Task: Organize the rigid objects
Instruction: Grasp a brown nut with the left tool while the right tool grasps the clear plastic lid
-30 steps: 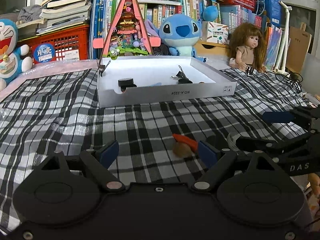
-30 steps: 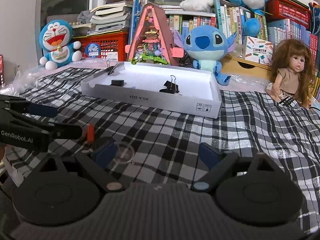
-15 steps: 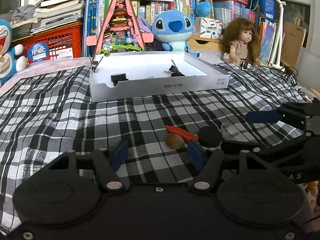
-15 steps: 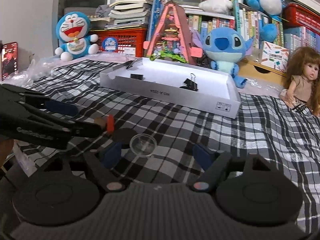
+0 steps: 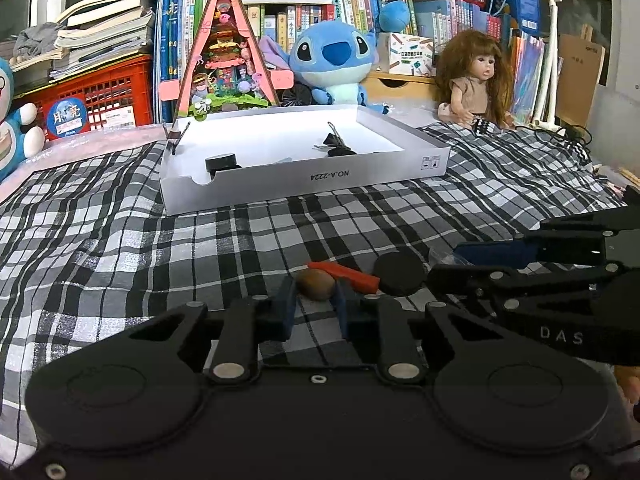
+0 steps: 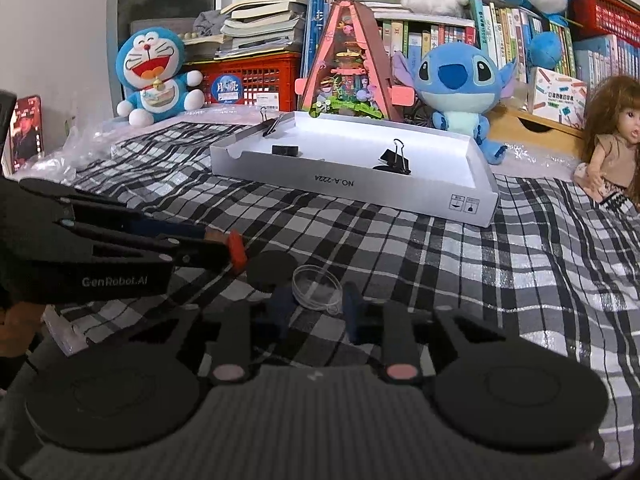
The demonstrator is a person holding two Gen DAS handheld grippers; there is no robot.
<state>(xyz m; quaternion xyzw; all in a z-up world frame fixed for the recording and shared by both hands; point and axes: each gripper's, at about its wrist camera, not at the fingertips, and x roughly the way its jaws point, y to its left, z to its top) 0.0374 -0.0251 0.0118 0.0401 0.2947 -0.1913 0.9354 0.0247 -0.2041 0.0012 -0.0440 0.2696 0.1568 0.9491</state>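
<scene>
Two pickups: left gripper (image 5: 312, 304) is clamping a small brown nut (image 5: 316, 285), hard, light, round, prone to rolling; right gripper (image 6: 314, 310) is closing around a clear lid (image 6: 316, 289), thin, slippery, best held across its rim, on the plaid cloth (image 6: 440, 264).

Indoor light is moderate and even, a little dim, with a cool cast. The white box (image 5: 304, 178) beyond the jaws is the brightest surface and shows mild glare on its floor. Shadows under the jaws on the checked cloth (image 5: 120, 240) are soft and short. Both fisheye views bend strongly at the edges, curving the bookshelf (image 6: 500, 36) behind. The corners fall off to black. The black gripper bodies nearest the lens look slightly soft; the middle distance is sharp.
</scene>
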